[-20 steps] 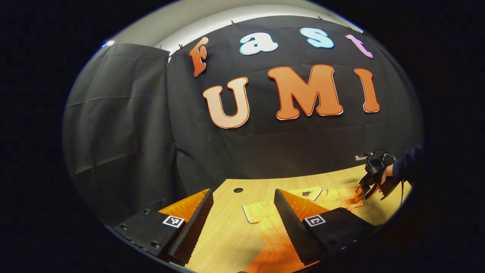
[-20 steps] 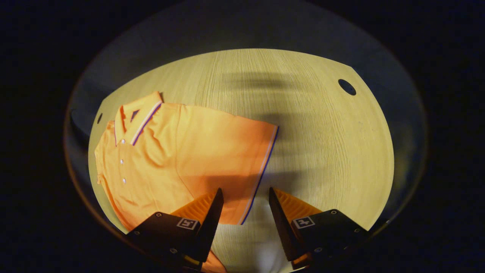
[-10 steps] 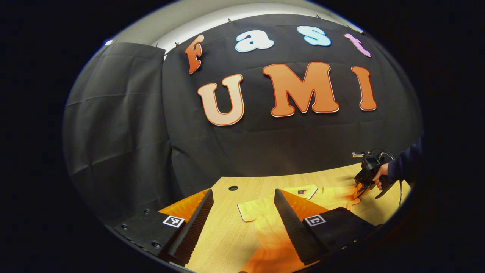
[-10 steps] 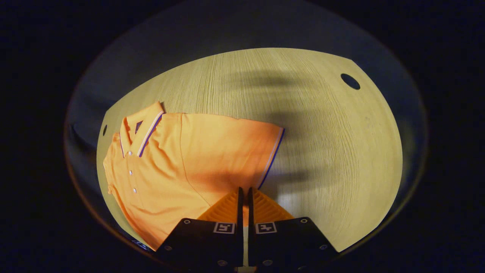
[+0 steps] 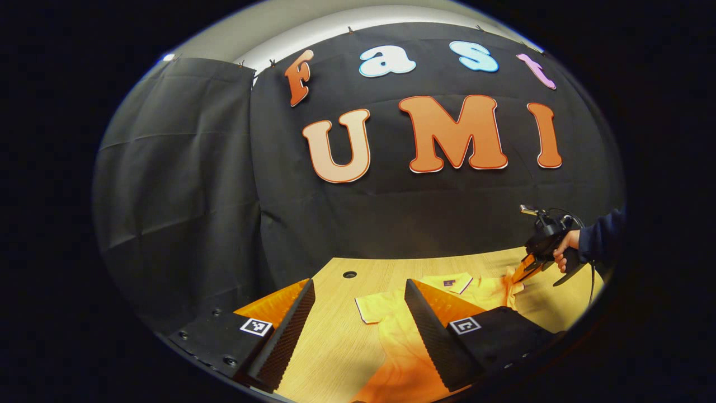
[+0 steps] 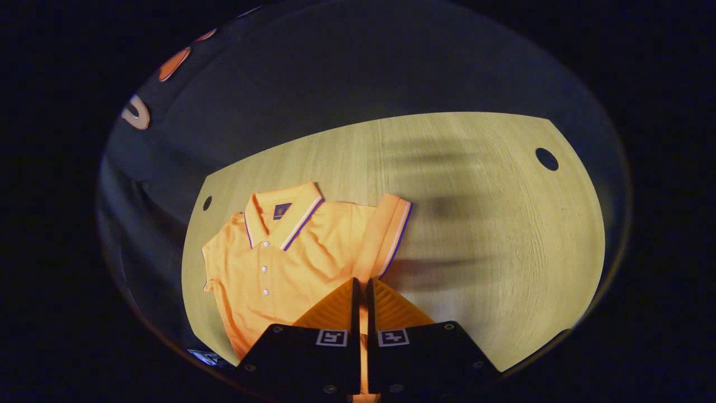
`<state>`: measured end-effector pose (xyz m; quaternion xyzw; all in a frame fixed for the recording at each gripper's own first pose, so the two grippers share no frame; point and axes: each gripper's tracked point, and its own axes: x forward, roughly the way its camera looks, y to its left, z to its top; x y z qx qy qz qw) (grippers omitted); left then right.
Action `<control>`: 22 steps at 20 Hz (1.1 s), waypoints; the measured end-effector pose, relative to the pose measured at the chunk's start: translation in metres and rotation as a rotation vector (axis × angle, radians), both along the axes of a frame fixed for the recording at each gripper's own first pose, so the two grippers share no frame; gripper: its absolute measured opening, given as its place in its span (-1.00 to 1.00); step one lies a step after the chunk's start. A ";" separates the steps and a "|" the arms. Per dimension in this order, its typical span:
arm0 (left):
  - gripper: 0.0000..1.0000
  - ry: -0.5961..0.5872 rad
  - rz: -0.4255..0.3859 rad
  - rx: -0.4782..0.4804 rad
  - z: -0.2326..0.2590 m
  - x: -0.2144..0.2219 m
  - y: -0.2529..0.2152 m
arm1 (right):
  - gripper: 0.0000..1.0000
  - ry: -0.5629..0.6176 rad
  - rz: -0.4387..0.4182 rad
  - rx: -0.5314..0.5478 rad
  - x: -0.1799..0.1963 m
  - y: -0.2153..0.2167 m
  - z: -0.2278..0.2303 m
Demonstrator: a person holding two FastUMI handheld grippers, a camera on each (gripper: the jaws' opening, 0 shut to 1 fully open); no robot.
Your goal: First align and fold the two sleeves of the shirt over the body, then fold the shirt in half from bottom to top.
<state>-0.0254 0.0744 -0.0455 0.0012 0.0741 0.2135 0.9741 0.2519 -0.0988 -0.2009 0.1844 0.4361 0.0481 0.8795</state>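
An orange polo shirt (image 6: pixel 279 268) lies face up on the wooden table (image 6: pixel 503 235), its collar (image 6: pixel 285 215) toward the far edge. My right gripper (image 6: pixel 361 281) is shut on the edge of one sleeve (image 6: pixel 389 232), which stands lifted off the table. In the left gripper view that same gripper (image 5: pixel 528 267), held by a hand (image 5: pixel 562 252), pinches the raised sleeve. My left gripper (image 5: pixel 359 284) is open over the shirt's other side, and the other sleeve (image 5: pixel 372 308) lies flat between its fingers, farther off.
The table has a round hole (image 6: pixel 546 159) near its right corner and another hole (image 6: pixel 207 202) behind the collar. Black cloth walls stand close behind the table. Bare wood stretches to the right of the shirt.
My right gripper went from open to shut on the sleeve's edge, then rose with it, so the sleeve now stands up from the table. The left gripper barely moved.
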 end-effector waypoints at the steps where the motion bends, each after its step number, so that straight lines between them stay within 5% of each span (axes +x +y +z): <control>1: 0.97 0.006 0.004 -0.009 -0.004 -0.002 0.003 | -0.89 -0.013 0.012 -0.001 0.002 0.009 0.003; 4: 0.98 0.045 0.018 -0.082 -0.018 0.000 0.012 | -0.88 -0.035 0.070 0.026 -0.002 0.040 0.008; 9: 0.98 0.112 -0.031 -0.226 -0.048 0.024 0.025 | 0.02 -0.098 0.083 0.000 -0.016 0.054 0.020; 11: 0.98 0.166 -0.061 -0.269 -0.062 0.044 0.035 | 0.22 -0.119 0.030 0.023 -0.029 0.053 0.028; 12: 0.99 0.199 -0.082 -0.288 -0.070 0.055 0.039 | 0.14 -0.133 0.004 0.035 -0.037 0.052 0.031; 13: 0.99 0.230 -0.107 -0.305 -0.078 0.063 0.040 | 0.46 -0.151 -0.029 0.033 -0.045 0.048 0.035; 14: 0.99 0.254 -0.134 -0.322 -0.082 0.074 0.044 | 0.36 -0.174 -0.061 0.024 -0.053 0.044 0.039; 15: 0.99 0.285 -0.162 -0.346 -0.089 0.085 0.045 | 0.66 -0.194 -0.098 0.007 -0.062 0.039 0.043; 22: 0.96 0.629 -0.313 -0.542 -0.162 0.136 0.050 | 0.89 -0.342 -0.339 -0.099 -0.139 0.027 0.087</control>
